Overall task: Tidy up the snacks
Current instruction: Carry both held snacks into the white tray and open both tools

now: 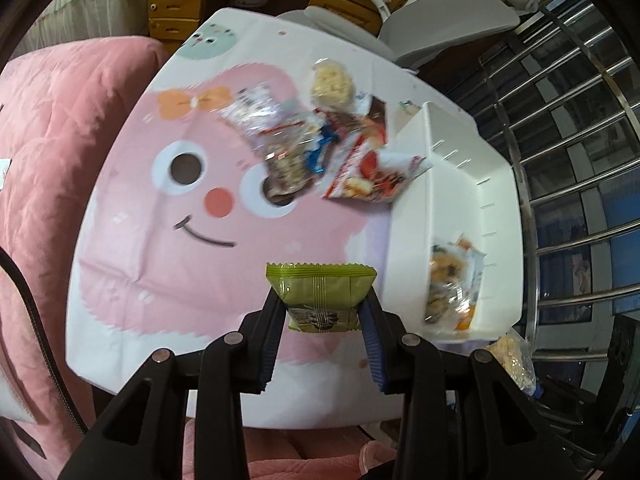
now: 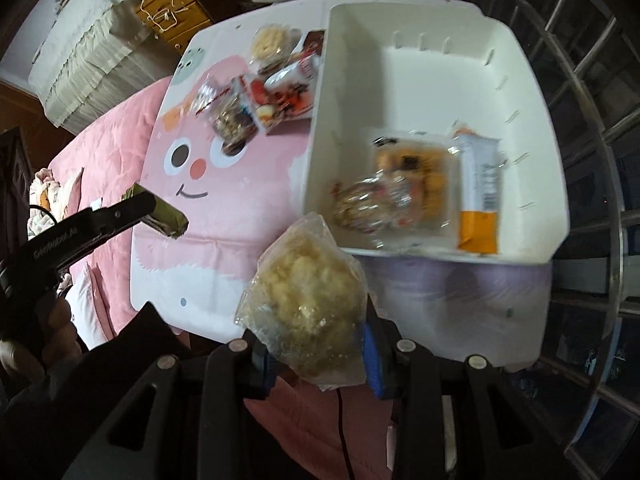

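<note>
My left gripper (image 1: 322, 312) is shut on a green snack packet (image 1: 320, 292), held above the small table with the pink cartoon face (image 1: 180, 208). From the right wrist view that same green packet (image 2: 168, 220) hangs left of the table edge. My right gripper (image 2: 316, 344) is shut on a clear bag of pale puffed snack (image 2: 308, 312), in front of the white bin (image 2: 520, 92). Inside the bin lie an orange-and-white packet (image 2: 478, 196) and clear-wrapped cookies (image 2: 392, 188). A pile of loose snack packets (image 1: 320, 140) lies on the table beside the bin (image 1: 460, 168).
A pink quilted bed (image 1: 60, 140) lies left of the table. Metal window bars (image 1: 580, 160) run along the right. A grey chair (image 1: 440, 20) and wooden drawers (image 1: 176, 0) stand behind the table. A person's hand (image 2: 40, 340) holds the left gripper's handle.
</note>
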The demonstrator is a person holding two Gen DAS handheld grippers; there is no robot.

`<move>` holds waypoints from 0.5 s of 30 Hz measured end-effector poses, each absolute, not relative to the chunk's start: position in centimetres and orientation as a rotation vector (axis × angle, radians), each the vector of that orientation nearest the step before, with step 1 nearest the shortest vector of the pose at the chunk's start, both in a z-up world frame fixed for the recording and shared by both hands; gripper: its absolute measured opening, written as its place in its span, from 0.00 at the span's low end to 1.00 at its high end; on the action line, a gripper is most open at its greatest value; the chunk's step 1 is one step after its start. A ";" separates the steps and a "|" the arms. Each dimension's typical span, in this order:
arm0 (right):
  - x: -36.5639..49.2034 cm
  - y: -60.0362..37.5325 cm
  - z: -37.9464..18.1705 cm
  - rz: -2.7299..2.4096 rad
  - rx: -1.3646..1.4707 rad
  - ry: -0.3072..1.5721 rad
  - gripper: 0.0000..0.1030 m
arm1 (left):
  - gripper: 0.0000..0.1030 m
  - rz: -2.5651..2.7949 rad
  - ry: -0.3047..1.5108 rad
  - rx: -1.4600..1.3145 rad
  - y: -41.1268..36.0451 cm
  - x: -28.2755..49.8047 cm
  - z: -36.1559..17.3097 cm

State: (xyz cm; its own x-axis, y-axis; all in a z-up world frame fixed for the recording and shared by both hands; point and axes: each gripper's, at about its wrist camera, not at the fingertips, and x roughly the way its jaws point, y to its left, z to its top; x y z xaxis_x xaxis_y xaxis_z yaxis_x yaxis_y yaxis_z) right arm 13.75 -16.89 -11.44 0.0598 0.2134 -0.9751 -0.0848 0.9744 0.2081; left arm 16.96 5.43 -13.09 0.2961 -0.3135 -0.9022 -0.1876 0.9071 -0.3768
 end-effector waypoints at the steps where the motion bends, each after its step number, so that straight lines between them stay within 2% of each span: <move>1: 13.9 -17.7 -10.9 0.228 0.106 1.490 0.33 | 0.35 -0.085 1.275 -0.462 4.9 17.2 -13.0; 15: 17.8 -26.2 -9.8 0.302 0.044 1.456 0.33 | 0.35 -0.067 1.196 -0.501 -4.0 20.2 -11.4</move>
